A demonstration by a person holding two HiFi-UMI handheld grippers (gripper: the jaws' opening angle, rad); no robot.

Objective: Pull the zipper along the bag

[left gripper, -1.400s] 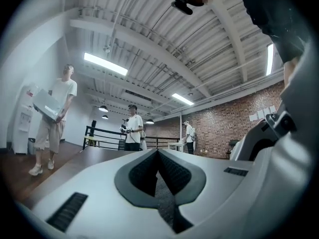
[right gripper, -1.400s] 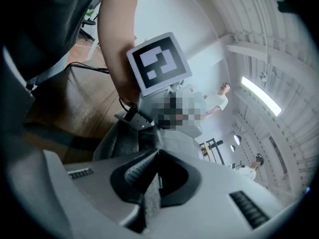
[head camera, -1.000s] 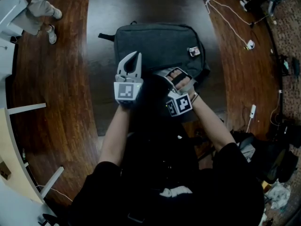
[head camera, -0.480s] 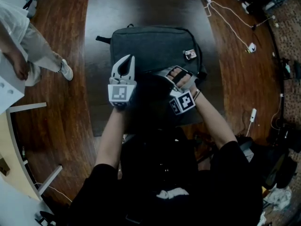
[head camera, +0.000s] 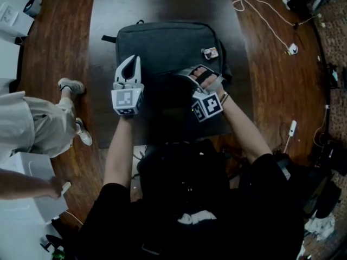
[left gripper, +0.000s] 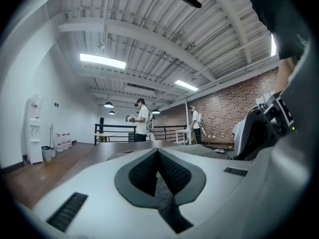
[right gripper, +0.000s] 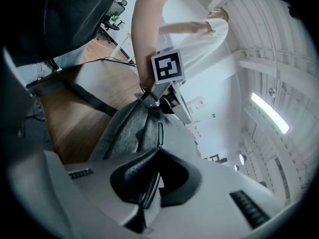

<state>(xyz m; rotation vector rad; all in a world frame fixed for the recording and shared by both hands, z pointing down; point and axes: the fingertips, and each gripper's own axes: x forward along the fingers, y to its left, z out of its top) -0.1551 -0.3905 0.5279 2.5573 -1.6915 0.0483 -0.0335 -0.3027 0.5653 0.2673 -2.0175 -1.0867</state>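
Left gripper (left gripper: 157, 153), right gripper (right gripper: 155, 156), both clamped

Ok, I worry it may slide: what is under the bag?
A dark table shows around the bag. The part directly beneath the bag is covered, and the bag's near edge is hidden by the person.

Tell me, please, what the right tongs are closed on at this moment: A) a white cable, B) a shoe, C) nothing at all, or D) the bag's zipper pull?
D: the right gripper view shows the right tongs shut on the thin dark zipper pull, which runs up along the grey bag.
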